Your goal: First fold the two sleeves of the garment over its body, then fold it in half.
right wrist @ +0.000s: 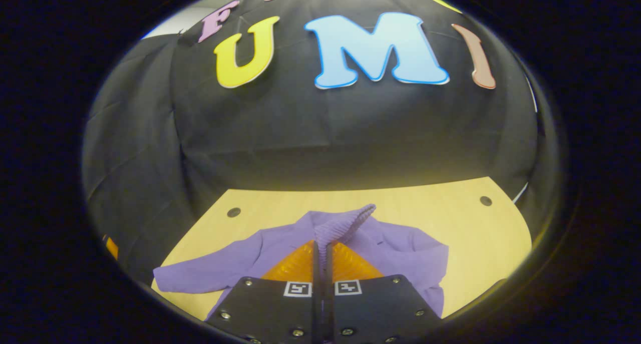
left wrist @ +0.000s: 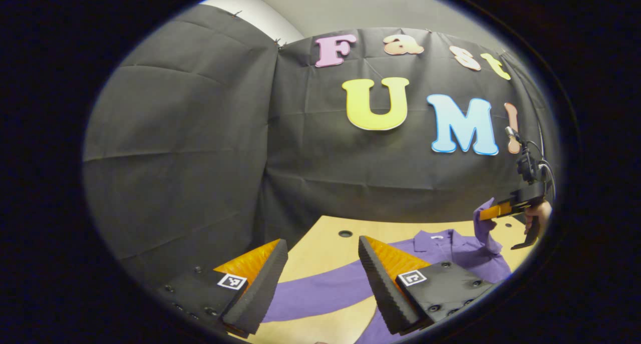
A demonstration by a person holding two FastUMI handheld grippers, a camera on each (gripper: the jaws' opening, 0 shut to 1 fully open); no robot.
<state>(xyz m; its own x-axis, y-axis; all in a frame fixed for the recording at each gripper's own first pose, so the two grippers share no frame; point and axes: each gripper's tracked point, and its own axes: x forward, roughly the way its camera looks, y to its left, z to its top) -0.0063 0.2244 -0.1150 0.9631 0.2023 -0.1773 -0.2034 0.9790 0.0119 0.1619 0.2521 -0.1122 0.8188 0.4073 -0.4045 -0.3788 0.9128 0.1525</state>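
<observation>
The purple garment (right wrist: 280, 254) lies spread on the wooden bench (right wrist: 481, 234); the right gripper (right wrist: 323, 251) is clamped on its ribbed sleeve cuff (right wrist: 345, 224), lifted up, while the left gripper (left wrist: 320, 264) hangs with fingers apart above the other sleeve (left wrist: 320, 289)

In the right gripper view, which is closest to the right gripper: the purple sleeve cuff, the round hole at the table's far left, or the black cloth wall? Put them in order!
1. The sleeve cuff, pinched between the right gripper fingers.
2. The round hole, far left on the table, beyond the garment.
3. The black cloth wall, behind the table.
</observation>
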